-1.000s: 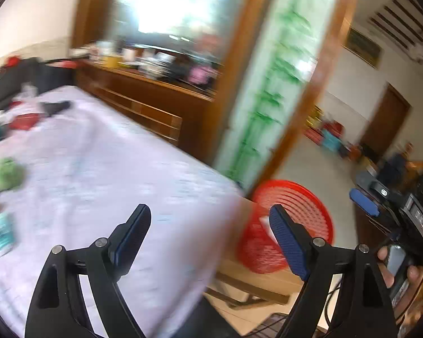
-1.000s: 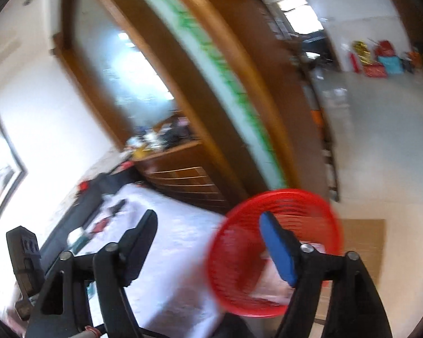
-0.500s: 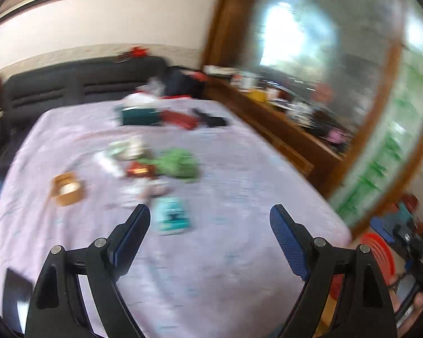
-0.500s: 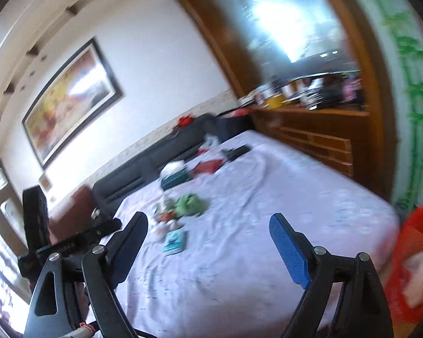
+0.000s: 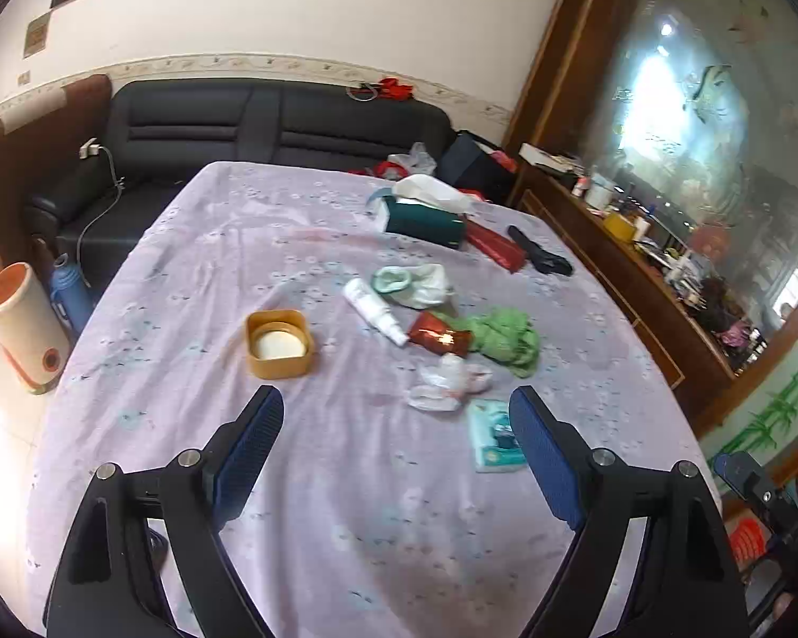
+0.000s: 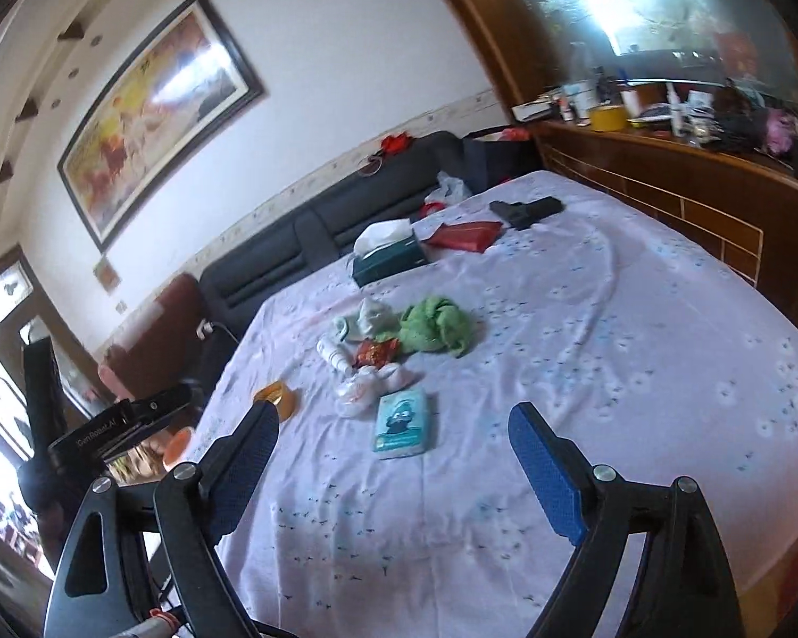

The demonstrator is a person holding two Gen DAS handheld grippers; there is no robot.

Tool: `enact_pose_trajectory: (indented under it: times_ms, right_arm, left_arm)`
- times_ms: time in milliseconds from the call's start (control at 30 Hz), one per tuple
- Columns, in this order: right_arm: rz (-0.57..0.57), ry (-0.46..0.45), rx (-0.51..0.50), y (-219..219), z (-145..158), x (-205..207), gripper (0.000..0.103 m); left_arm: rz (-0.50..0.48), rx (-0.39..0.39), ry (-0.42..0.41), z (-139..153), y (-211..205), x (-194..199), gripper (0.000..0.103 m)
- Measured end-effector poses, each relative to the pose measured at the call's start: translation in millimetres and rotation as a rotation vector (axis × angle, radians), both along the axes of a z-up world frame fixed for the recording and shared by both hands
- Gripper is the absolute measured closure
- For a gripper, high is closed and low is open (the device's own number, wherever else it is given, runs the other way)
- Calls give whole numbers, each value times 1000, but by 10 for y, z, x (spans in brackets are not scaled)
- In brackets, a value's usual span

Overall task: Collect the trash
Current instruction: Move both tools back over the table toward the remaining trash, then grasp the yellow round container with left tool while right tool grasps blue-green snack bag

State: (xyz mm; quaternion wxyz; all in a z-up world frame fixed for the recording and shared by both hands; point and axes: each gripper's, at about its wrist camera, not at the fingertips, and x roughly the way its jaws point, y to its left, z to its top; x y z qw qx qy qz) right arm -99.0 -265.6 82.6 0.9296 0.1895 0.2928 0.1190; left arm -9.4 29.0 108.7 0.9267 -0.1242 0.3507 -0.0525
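Observation:
A cluster of trash lies mid-table on the lilac cloth (image 5: 346, 505): a teal tissue packet (image 5: 492, 436) (image 6: 401, 422), crumpled clear wrappers (image 5: 447, 380) (image 6: 364, 385), a red foil wrapper (image 5: 439, 335) (image 6: 375, 353), a green crumpled cloth (image 5: 508, 340) (image 6: 436, 324), a white tube (image 5: 375, 311) and a pale bag (image 5: 415, 282). My left gripper (image 5: 396, 444) is open and empty above the near table. My right gripper (image 6: 393, 452) is open and empty, the teal packet just beyond it.
An orange tub with a white lid (image 5: 279, 343) sits left of the trash. A tissue box (image 5: 423, 212), a red pouch (image 5: 492, 244) and a black object (image 5: 540, 258) lie farther back. A black sofa (image 5: 271, 122) is behind, a wooden cabinet (image 5: 628, 276) right, a red basket (image 5: 750, 537) low right.
Both views swung from the red basket and doorway round to the table. The trash cluster now lies ahead of both grippers. Both stayed open and empty.

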Motion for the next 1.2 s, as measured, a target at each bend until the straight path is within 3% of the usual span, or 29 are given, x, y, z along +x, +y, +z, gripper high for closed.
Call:
enact_pose_trajectory:
  times_ms: [200,433,667,867,933,1033,1067,1133,1200]
  right_arm:
    - [67,35,-68,399,-137,346,12]
    - [122,175,-137,747,-621,891,12]
    - [136,305,-221,977,-1094,1368,12]
    - [108,351,-254,1047,-1308,1545,13]
    - [106,362,-256,1057,-1360,1561,20]
    - [88,342,-341,1113,-1403,1546,39]
    - [79,340,-355,1101,-1411,1533,48]
    - [74,339,-343,1030,-1403,1521,55]
    - [65,348,-287,905,-1392,1494,64]
  left_arm:
    - [32,-32,74,-232,202,306,17]
    - [102,-66,162,-555,440,788,17]
    - [172,-8,245,-873,538,1288,17]
    - [229,123,347,-1202,494,1615,17]
    - [239,130,373,-1324,508,1699,17]
    - [265,117,370,-1391,559,1699,19]
    - [275,115,357,-1385,575,1689,25]
    - [280,144,351,-1362,561,1677,40]
    - [268,184,346,-1332,505,1651,40]
